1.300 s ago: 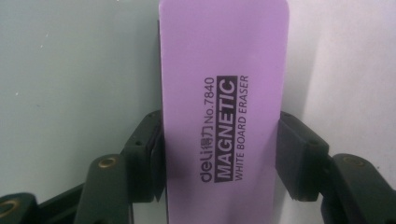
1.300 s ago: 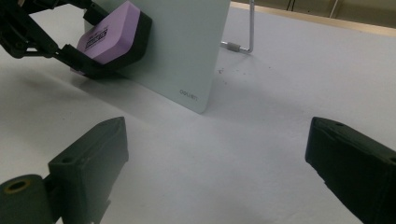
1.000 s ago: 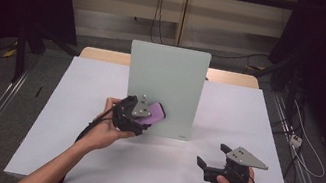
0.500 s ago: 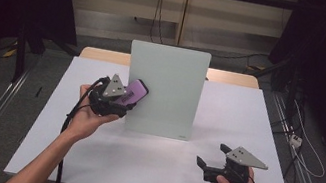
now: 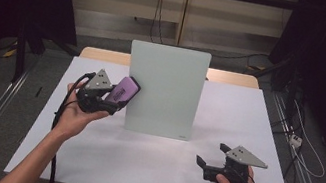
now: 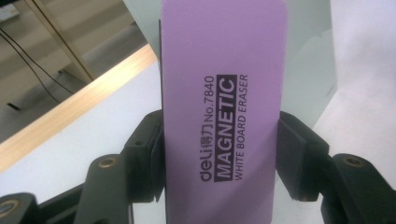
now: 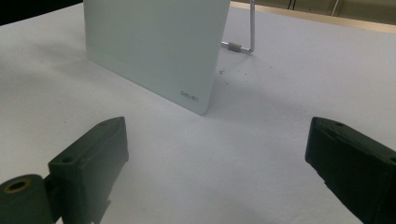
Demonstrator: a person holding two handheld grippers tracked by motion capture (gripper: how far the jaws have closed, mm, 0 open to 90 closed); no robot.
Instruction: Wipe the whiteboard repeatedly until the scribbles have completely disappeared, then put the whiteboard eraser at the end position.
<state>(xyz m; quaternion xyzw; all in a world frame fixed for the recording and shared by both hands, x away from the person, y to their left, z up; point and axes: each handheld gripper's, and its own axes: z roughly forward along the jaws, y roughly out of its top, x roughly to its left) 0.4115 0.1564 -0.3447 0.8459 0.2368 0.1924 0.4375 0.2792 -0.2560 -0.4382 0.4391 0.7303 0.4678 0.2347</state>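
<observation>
Left gripper (image 5: 107, 102): jaws clamped across purple eraser (image 6: 223, 112), we judge for wiping whiteboard (image 5: 164, 89) ahead | Right gripper (image 5: 212, 167): jaws apart, empty, over worktop (image 5: 138, 163).

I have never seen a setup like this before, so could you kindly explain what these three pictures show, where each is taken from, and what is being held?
No robot is here: a person holds a two-jaw gripper in each hand. The high view looks down from above the person's side of a white table. The other two pictures come from small cameras riding on the grippers, looking along their black jaws. A pale whiteboard stands upright on the table, propped by a metal stand behind it. The left gripper, raised beside the board's left edge, is shut on a purple magnetic whiteboard eraser. The right gripper sits low near the table, jaws wide apart and holding nothing.
</observation>
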